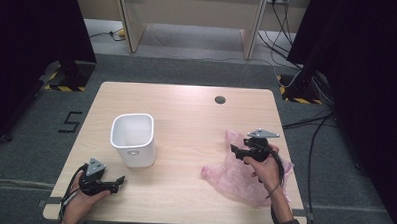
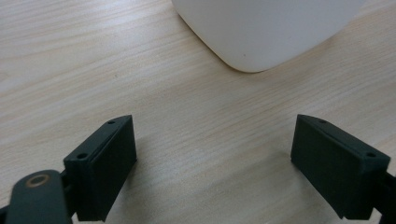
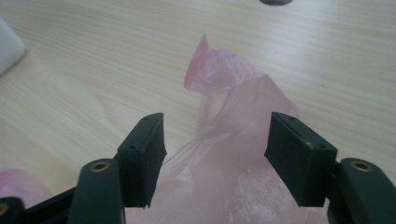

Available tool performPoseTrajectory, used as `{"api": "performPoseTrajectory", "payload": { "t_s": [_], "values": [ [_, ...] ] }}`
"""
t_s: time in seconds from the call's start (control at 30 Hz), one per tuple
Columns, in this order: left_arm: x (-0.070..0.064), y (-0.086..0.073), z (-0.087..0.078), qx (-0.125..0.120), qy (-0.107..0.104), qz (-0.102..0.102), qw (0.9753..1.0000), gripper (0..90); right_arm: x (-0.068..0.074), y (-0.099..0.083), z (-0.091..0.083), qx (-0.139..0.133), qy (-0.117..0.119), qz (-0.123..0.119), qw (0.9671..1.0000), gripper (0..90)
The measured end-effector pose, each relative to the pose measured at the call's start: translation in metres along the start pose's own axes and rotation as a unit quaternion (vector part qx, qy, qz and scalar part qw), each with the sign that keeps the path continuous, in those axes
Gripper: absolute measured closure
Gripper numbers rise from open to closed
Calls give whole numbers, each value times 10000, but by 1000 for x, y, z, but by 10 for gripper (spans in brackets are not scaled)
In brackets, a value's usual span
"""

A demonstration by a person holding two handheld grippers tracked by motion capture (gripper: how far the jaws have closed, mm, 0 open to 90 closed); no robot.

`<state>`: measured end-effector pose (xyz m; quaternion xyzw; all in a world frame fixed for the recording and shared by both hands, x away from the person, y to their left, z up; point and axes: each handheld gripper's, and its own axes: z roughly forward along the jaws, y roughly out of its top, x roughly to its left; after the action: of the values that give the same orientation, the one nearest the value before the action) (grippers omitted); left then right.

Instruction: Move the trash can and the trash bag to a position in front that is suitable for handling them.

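Note:
A white bin [image 1: 132, 138] stands upright and empty on the left half of the wooden table [image 1: 186, 106]. A crumpled pink plastic bag [image 1: 234, 173] lies flat at the right front. My right gripper [image 1: 236, 152] hovers over the bag's far part, open, its jaws straddling a raised fold of the pink bag [image 3: 224, 93]. My left gripper [image 1: 120, 181] rests low near the table's front left, open, nothing between its jaws. In the left gripper view the open left gripper [image 2: 215, 163] faces the white bin's rounded lower corner [image 2: 261, 32] across bare wood.
A dark round cable hole [image 1: 220, 99] sits near the table's far edge. Black curtains flank both sides, and cables [image 1: 311, 121] trail across the grey floor at the right. A wooden frame [image 1: 190, 16] stands beyond the table.

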<state>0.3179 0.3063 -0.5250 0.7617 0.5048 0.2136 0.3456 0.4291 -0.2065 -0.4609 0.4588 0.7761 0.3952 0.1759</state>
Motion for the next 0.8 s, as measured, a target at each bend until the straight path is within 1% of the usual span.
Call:
{"api": "performPoseTrajectory", "payload": {
  "t_s": [0.07, 0.1, 0.13, 0.2, 0.23, 0.27, 0.3, 0.33, 0.37, 0.4, 0.43, 0.47, 0.5, 0.53, 0.6, 0.67, 0.7, 0.73, 0.77, 0.8],
  "values": [
    [0, 0, 0, 1, 2, 5, 10000, 131, 2, 2, -10, -82, 98, 4, 9999, 351],
    [0, 0, 0, 1, 2, 5, 10000, 131, 2, 2, -10, -82, 98, 4, 9999, 351],
    [0, 1, 1, 2, 6, 2, 10000, 131, 8, 1, -15, -67, 199, -154, 9997, 348],
    [0, 1, 1, -1, 12, 0, 10000, 131, 19, 0, -19, -12, 409, -441, 9982, 339],
    [0, 1, 1, -1, 12, 0, 10000, 131, 19, 0, -19, -12, 409, -441, 9982, 339],
    [0, 1, 1, -1, 11, 1, 10000, 131, 32, -3, -22, 69, 684, -646, 9955, 313],
    [0, 1, 1, -1, 11, 1, 10000, 131, 32, -3, -22, 69, 684, -646, 9955, 313],
    [0, 1, 1, 2, 5, 0, 10000, 131, 43, -6, -22, 123, 931, -757, 9927, 308],
    [0, 1, 1, 2, 5, 0, 10000, 131, 43, -6, -22, 123, 931, -757, 9927, 308],
    [0, 1, 1, 0, 9, -1, 10000, 131, 54, -10, -20, 217, 1154, -896, 9890, 279],
    [0, 1, 1, 0, 9, -1, 10000, 131, 59, -12, -17, 285, 1265, -1003, 9865, 265],
    [0, 1, 1, 4, 4, 2, 10000, 131, 59, -12, -17, 285, 1265, -1003, 9865, 265],
    [0, 1, 1, 4, 4, 1, 10000, 131, 63, -13, -14, 294, 1355, -1106, 9841, 247],
    [0, 1, 1, 1, 7, 1, 10000, 131, 70, -16, -8, 346, 1481, -1217, 9808, 227],
    [0, 1, 1, 2, 5, 2, 10000, 130, 77, -18, -2, 481, 1472, -1366, 9785, 232],
    [0, 1, 1, 2, 6, 2, 10000, 131, 82, -21, 5, 611, 1365, -1525, 9769, 239],
    [0, 1, 1, 2, 6, 2, 10000, 131, 83, -22, 8, 645, 1327, -1575, 9764, 276],
    [0, 1, 1, 3, 5, 3, 10000, 130, 84, -23, 10, 674, 1316, -1664, 9749, 360],
    [0, 1, 1, 2, 5, 1, 10000, 130, 84, -23, 10, 674, 1316, -1664, 9749, 360],
    [0, 1, 1, 2, 4, 2, 10000, 130, 83, -23, 13, 698, 1261, -1798, 9731, 531]
  ]
}}
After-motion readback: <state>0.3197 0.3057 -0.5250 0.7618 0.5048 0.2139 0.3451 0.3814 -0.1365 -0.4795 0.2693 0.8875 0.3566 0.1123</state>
